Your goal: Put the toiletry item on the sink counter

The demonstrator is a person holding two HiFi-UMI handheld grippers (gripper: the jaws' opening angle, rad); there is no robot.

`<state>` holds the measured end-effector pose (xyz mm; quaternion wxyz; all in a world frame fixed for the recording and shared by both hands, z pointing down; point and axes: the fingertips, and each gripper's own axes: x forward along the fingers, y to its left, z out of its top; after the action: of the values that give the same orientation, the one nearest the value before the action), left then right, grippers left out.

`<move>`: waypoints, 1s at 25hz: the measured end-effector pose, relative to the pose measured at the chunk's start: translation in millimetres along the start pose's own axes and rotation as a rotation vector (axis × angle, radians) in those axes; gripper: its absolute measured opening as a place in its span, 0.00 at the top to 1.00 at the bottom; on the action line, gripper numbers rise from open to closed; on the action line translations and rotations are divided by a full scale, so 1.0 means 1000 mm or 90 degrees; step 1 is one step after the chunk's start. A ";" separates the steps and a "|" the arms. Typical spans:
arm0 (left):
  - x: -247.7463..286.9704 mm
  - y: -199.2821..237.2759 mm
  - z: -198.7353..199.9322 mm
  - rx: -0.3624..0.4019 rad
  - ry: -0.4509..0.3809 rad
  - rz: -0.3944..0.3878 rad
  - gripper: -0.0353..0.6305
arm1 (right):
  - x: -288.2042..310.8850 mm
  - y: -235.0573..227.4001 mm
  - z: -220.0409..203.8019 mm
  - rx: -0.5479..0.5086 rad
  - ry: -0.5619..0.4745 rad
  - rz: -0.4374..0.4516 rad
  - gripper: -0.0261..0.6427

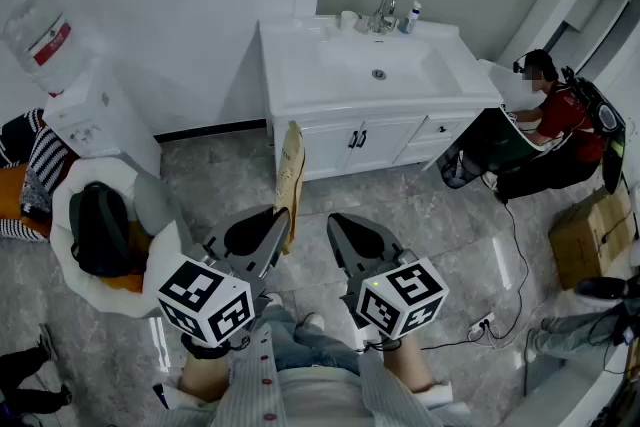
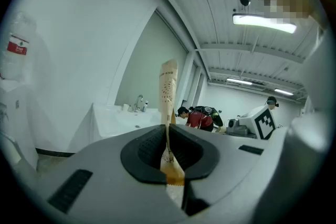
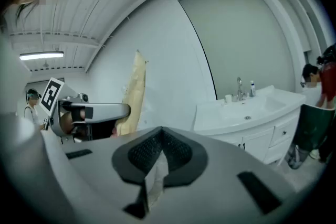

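The toiletry item is a flat, tall beige paper packet (image 1: 291,177) that stands upright in my left gripper (image 1: 279,227), which is shut on its lower end. In the left gripper view the packet (image 2: 169,92) rises from between the pads of that gripper (image 2: 168,136). My right gripper (image 1: 338,227) is beside it, shut with nothing between its jaws (image 3: 160,138); from there I see the packet (image 3: 134,92) off to the left. The white sink counter (image 1: 300,80) stands well ahead against the wall, with a faucet (image 1: 384,12).
A small bottle (image 1: 411,15) and a cup (image 1: 348,19) stand by the faucet. A water dispenser (image 1: 85,105) and a chair with a black backpack (image 1: 100,227) are at the left. A person in red (image 1: 560,115) sits at the right, near a cardboard box (image 1: 590,230).
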<state>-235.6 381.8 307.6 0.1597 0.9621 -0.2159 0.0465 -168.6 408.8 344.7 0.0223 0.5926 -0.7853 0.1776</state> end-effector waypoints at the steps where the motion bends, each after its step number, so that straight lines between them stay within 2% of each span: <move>1: -0.001 -0.001 -0.001 0.000 -0.001 0.001 0.90 | -0.001 0.001 -0.002 0.000 0.001 0.002 0.95; 18: -0.007 -0.040 -0.014 0.010 -0.018 0.021 0.90 | -0.049 -0.010 -0.030 0.013 0.010 0.009 0.95; 25: -0.001 -0.041 -0.012 0.012 -0.022 0.031 0.90 | -0.050 -0.019 -0.033 0.020 0.017 0.014 0.95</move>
<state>-219.7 421.0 307.3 0.1459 0.9588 -0.2412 0.0356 -141.6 460.5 368.5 0.0218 0.5820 -0.7884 0.1980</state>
